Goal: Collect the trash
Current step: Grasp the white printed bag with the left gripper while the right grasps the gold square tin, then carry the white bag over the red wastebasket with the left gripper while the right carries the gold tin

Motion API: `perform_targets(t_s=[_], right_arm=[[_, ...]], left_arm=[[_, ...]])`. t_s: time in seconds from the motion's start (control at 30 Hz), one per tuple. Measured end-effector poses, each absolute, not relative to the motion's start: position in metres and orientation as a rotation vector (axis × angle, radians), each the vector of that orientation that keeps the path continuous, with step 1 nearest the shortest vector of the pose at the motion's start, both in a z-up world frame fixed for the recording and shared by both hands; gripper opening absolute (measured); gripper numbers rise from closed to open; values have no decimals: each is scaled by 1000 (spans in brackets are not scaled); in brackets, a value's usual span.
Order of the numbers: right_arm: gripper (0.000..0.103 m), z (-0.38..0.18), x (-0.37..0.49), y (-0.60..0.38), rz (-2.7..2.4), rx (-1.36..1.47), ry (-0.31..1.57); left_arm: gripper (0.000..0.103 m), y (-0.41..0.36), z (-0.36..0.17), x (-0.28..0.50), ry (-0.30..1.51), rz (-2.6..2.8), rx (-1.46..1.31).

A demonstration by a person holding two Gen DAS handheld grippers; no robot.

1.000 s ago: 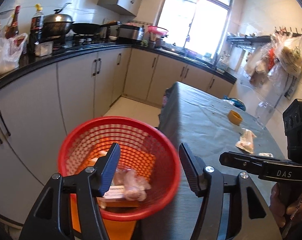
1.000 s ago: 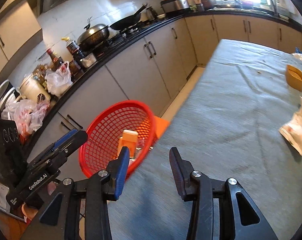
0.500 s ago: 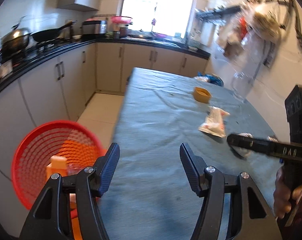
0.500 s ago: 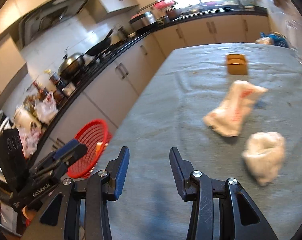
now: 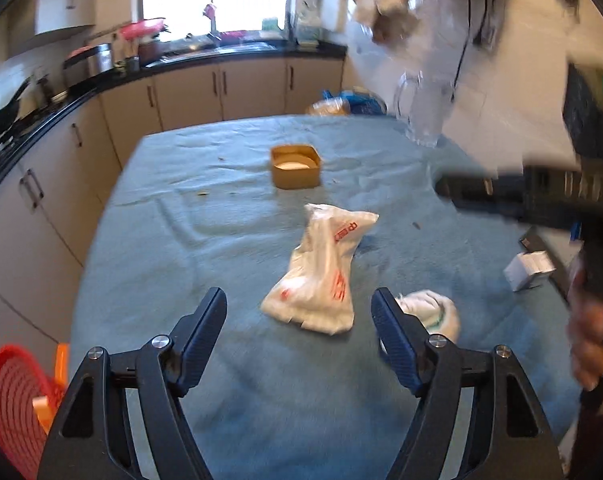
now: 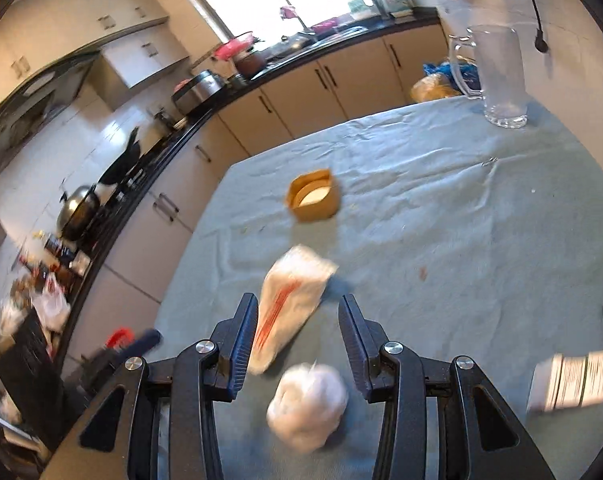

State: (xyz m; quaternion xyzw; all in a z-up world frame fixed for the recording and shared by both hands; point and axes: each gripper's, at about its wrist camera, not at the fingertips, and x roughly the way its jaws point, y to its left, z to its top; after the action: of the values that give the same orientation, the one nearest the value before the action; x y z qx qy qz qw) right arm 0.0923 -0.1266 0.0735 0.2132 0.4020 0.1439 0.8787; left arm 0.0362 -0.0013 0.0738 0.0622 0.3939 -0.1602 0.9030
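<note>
Hovering over the cloth-covered counter (image 5: 229, 240), the right gripper (image 6: 297, 320) has jaws wide around a crumpled plastic wrapper (image 6: 289, 300), holding nothing; a white wad, perhaps tissue (image 6: 307, 404), lies beneath. The left gripper (image 5: 299, 320) gapes empty too, with the red basket (image 5: 9, 400) low at left.

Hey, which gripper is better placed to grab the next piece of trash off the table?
Probably the right gripper. Its open jaws already frame the crumpled white wad and the end of the plastic wrapper. The left gripper, also open, sits farther back from the wrapper on the tablecloth.
</note>
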Motion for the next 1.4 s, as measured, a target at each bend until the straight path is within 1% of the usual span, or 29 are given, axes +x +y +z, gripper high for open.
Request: perform_targets(t_s=[0.2,0.37,0.43,0.47,0.5,0.53,0.57,0.67,0.7,0.73,0.77,0.8,0.83,1.07,1.4], right_arm=[[45,62,162,-122,283,422,896],[45,37,223,-109,279,379,951],[36,30,241,-106,275,366,970],[36,25,249,-104,272,365,976],[35,22,254,-102,274,356,983],[31,18,261,-100,272,346,993],[29,15,265,-99,267,346,998],[28,7,277,-97,262,347,1016],[25,5,280,-95,253,336,1022],[19,3,283,-94,248,328,1033],[16,1,284,-93,242,322,1043],[9,0,285,-92,229,310,1048],[8,0,284,-92,219,301,1046],[7,18,252,-101,172,291,988],[7,86,149,-113,226,309,806]], left_arm=[[74,-27,50,79,864,-311,219],[74,-31,37,96,889,-327,195],[73,-30,33,100,885,-320,178],[61,-29,32,103,889,-317,169],[46,-27,30,106,907,-319,151],[44,-25,30,109,917,-335,123],[41,-24,30,110,921,-339,103],[40,-27,27,113,925,-318,116],[40,-28,26,113,926,-311,123],[40,-30,25,112,920,-304,130],[36,-30,25,112,918,-304,129],[32,-30,26,112,918,-309,124],[32,-30,27,112,921,-302,124],[27,-25,31,98,905,-291,126],[27,-4,59,52,835,-281,97]])
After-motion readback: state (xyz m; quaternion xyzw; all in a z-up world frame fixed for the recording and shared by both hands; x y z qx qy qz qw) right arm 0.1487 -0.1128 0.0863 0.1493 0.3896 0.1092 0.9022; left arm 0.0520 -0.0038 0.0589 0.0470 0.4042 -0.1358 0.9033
